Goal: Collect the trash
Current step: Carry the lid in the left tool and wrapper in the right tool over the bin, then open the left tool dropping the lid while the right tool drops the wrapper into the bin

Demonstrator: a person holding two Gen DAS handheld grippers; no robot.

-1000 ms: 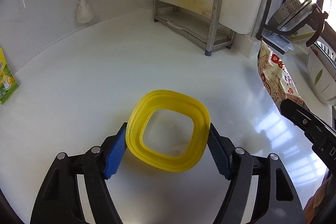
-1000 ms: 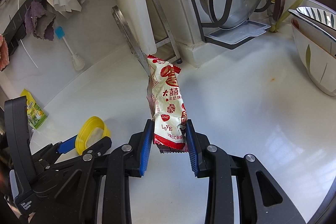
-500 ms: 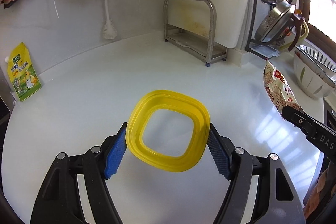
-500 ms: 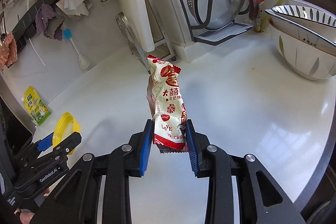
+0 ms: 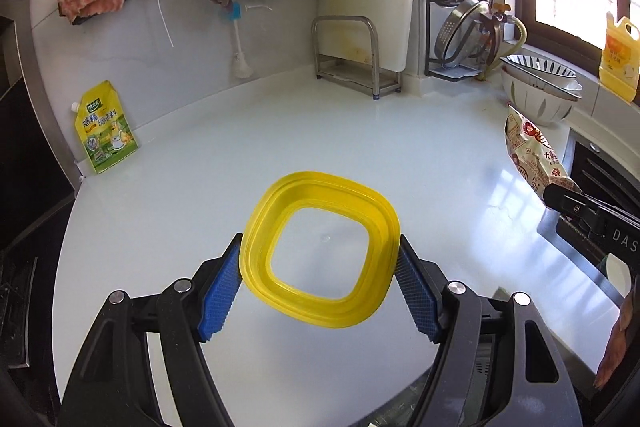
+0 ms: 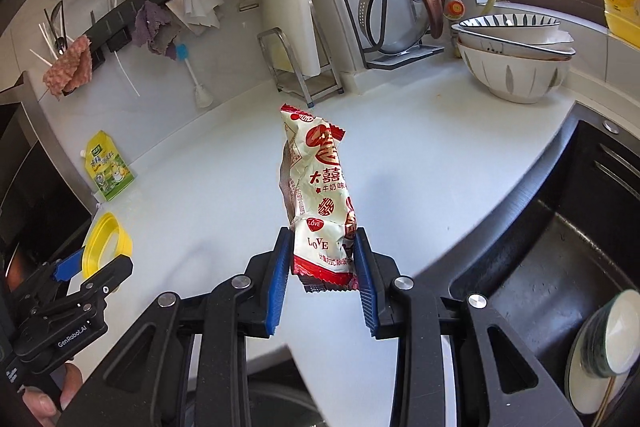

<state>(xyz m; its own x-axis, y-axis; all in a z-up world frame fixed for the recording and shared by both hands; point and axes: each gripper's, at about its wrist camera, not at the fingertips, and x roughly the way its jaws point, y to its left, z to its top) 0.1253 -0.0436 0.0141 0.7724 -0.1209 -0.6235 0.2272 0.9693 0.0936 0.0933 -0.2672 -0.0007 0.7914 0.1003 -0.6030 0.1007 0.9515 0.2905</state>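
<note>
Both grippers have been pulling back from the wall over the last second, so far more of the kitchen is showing than before, while neither grip has changed.

From the left wrist view, the left gripper [image 5: 320, 287] is standing wide, its blue fingers [image 5: 220, 297] pressing on opposite edges of the yellow lid [image 5: 256, 259] (a rounded square with a clear middle). It is being carried clear above the white surface [image 5: 200, 167]. A green seasoning pouch [image 5: 106, 129] is leaning against the wall at the left, well apart, and a metal rack [image 5: 348, 55] is standing at the back. At the right edge the snack wrapper [image 5: 532, 155] is showing, with stacked bowls [image 5: 536, 95] beyond it.

From the right wrist view, the right gripper [image 6: 322, 267] is nearly closed, its fingers [image 6: 278, 277] pinching the lower end of the red-and-cream snack wrapper [image 6: 320, 195], which is sticking up and forward, off the surface [image 6: 400, 147]. The left gripper [image 6: 76, 287] with the yellow lid [image 6: 106, 247] is sitting at the lower left, a hand [image 6: 44, 403] partly visible beneath it. A dark sink [image 6: 540, 267] is lying to the right.
</note>
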